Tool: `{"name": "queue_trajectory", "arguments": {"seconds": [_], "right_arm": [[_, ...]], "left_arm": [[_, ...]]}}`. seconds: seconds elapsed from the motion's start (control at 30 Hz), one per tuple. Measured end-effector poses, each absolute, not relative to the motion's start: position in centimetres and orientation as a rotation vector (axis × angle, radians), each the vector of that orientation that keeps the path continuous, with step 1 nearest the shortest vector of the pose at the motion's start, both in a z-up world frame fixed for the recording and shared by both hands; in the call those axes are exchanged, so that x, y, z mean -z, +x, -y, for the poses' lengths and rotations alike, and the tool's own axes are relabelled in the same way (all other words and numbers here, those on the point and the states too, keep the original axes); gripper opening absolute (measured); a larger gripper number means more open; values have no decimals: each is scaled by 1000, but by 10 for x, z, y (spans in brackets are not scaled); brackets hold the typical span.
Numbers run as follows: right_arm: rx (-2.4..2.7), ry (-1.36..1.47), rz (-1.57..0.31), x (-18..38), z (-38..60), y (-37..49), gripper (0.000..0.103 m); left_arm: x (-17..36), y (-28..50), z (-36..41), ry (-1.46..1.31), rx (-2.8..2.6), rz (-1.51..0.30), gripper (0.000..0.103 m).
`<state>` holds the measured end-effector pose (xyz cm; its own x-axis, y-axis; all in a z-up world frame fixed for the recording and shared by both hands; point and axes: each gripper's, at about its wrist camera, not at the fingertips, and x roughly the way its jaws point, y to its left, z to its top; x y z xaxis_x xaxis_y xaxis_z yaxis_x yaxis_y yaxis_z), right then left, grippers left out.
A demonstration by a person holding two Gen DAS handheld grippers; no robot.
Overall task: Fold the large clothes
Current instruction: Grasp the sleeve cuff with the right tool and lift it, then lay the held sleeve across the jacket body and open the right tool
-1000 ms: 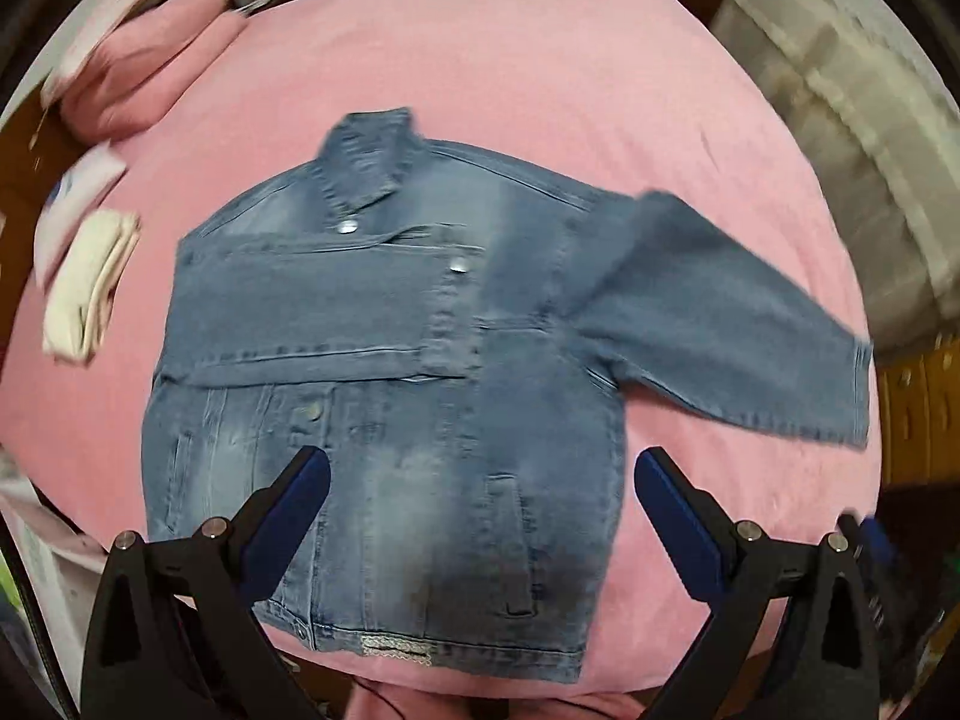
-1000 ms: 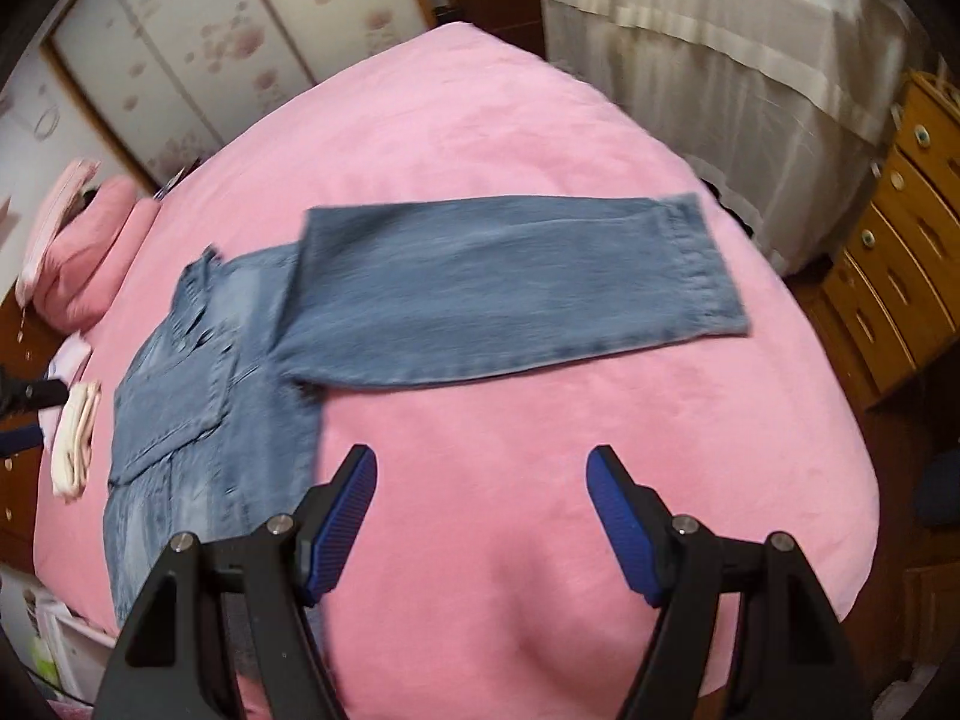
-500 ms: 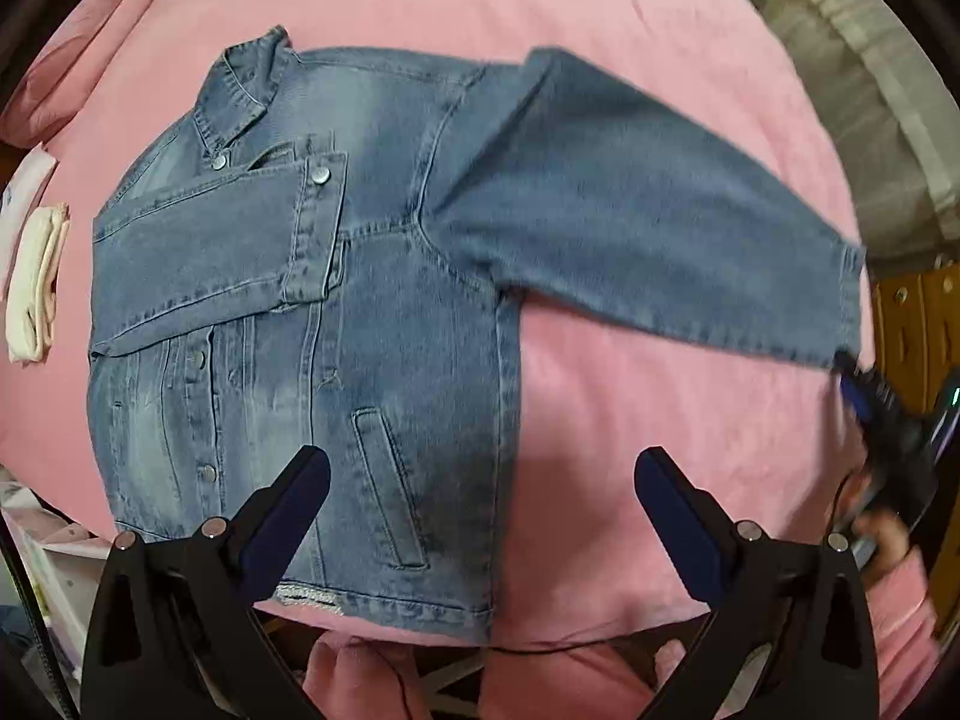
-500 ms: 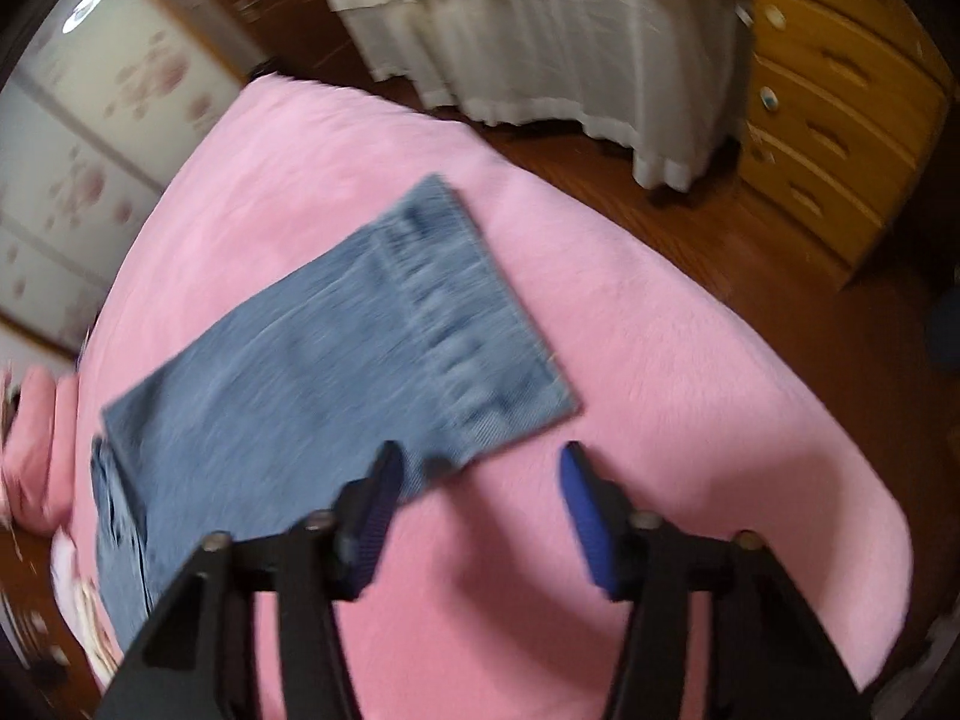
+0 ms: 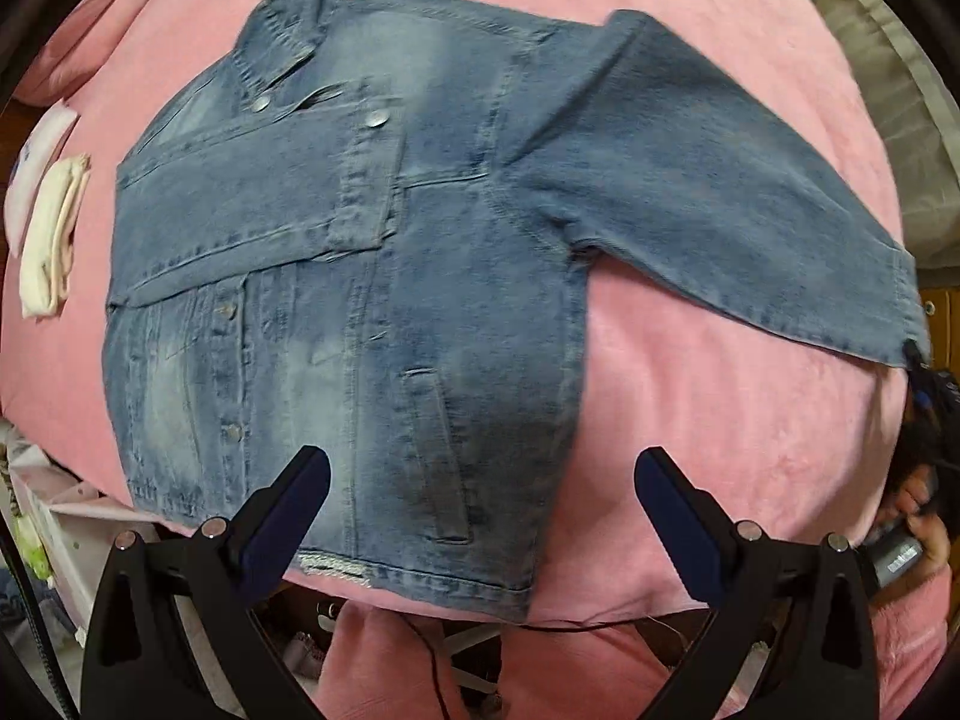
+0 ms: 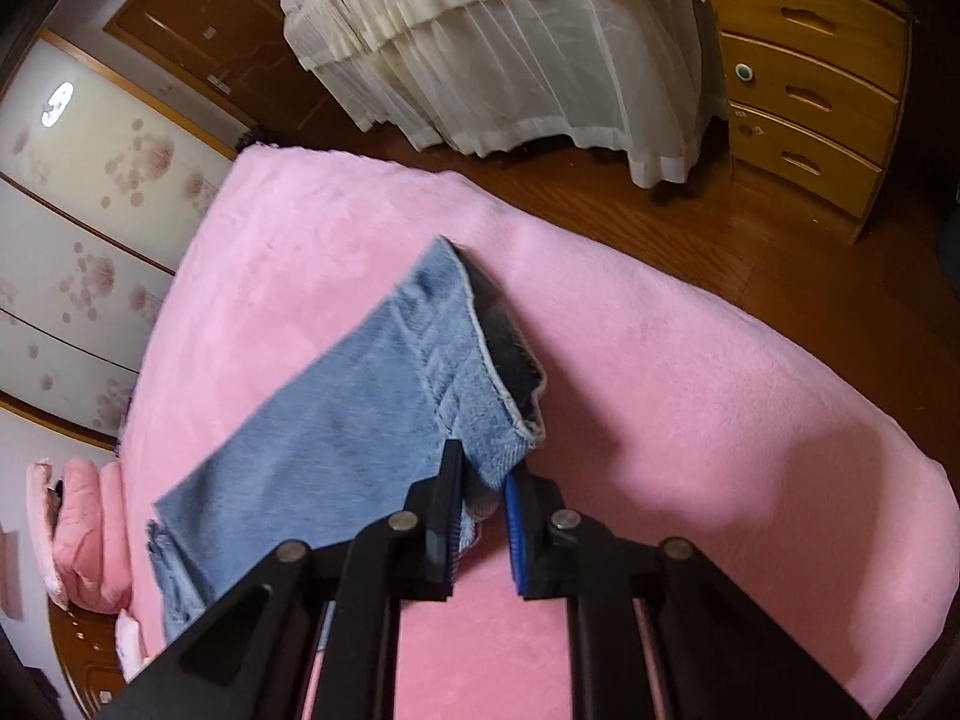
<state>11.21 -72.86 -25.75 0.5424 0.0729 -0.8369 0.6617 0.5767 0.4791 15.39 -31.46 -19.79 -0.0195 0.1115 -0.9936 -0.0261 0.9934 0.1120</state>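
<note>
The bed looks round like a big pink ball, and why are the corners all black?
Left wrist view: the fisheye lens bulges the pink bed and denim jacket; the corners are black and the edges are soft. Right wrist view: the same bending curves the wooden drawers, while the sleeve cuff near the fingers stays fairly sharp.

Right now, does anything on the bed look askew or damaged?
Nothing looks damaged. The denim jacket lies flat, one sleeve already folded across its chest; the other sleeve's cuff is lifted and puckered because the right tool pinches its corner.
</note>
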Motion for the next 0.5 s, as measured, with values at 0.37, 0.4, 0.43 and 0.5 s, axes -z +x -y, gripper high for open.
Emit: {"name": "queue_trajectory", "arguments": {"seconds": [0.37,0.4,0.43,0.5], "right_arm": [[220,854,-809,151,657,111,11],[203,851,-800,144,647,111,11],[184,842,-790,134,632,112,11],[154,810,-774,116,603,115,11]], "left_arm": [[192,124,218,-14,-183,-1524,101],[189,124,208,-20,-183,-1511,101],[184,123,194,-32,-178,-1490,101],[175,124,169,-52,-167,-1453,101]]}}
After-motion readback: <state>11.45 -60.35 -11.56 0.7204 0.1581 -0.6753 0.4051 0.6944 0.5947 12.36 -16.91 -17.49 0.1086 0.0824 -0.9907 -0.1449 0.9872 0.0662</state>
